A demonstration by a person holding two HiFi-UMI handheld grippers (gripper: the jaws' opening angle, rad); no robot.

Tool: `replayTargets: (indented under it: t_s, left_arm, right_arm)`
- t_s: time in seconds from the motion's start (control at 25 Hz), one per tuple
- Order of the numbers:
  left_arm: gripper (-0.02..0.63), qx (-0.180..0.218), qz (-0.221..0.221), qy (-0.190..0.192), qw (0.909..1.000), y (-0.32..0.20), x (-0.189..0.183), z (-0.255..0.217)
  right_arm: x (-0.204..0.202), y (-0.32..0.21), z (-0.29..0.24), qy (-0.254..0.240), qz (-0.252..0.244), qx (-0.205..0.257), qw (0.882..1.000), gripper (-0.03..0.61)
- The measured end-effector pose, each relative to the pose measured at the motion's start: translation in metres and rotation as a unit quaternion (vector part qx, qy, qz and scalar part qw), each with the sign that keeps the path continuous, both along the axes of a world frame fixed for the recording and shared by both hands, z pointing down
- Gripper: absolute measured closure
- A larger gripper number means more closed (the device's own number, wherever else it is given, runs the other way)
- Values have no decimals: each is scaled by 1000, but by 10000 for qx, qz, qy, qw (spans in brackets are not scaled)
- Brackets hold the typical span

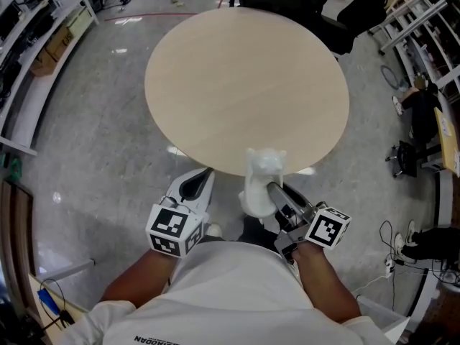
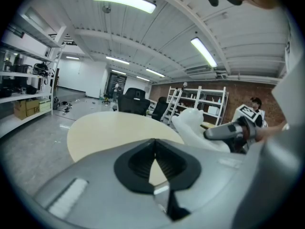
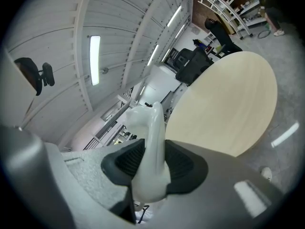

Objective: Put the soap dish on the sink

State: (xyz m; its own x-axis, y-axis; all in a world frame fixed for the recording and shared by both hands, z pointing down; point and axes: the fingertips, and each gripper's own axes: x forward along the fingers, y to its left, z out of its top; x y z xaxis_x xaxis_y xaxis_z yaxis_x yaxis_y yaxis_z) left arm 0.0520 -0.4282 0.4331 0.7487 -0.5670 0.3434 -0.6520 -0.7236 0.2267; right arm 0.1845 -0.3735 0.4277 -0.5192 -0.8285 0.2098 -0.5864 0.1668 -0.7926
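Soap dish (image 1: 261, 172), one, white, which we hold on edge, clamped in the right gripper (image 1: 276, 191) at the near rim of one round table (image 1: 244, 85); left gripper (image 1: 203, 177), second of two, jaws together, empty.

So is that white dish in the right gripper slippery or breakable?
Probably stiff: the soap dish holds its shape clamped edge-on in the right gripper. Its glossy surface looks slippery, and it may chip if dropped.

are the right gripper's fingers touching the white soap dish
Touching. The right gripper view shows both fingers pressed against the white soap dish, one on each side, no gap.
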Motion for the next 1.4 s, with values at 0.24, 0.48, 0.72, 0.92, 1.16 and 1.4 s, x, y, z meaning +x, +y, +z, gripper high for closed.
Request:
replayTargets:
  t_s: [0.24, 0.48, 0.72, 0.92, 1.16, 1.4]
  left_arm:
    - [606, -8, -80, -2, 10000, -24, 35, -3]
    - [606, 98, -143, -45, 9998, -51, 78, -10]
    - [606, 168, -328, -246, 9990, -62, 103, -5]
    - [606, 153, -633, -410, 9970, -78, 114, -1]
    - [606, 128, -789, -605, 9950, -92, 107, 5]
    - [606, -13, -639, -688, 9956, -113, 95, 21]
  right_arm:
    - [32, -26, 1, -73, -51, -8, 10000, 443]
    - [71, -52, 1, -153, -126, 7, 9998, 443]
    - [109, -65, 15, -284, -134, -74, 9995, 443]
    - [139, -84, 29, -450, -200, -165, 9987, 443]
    - [141, -110, 46, -727, -182, -410, 9963, 443]
    - [123, -135, 56, -756, -67, -633, 9951, 443]
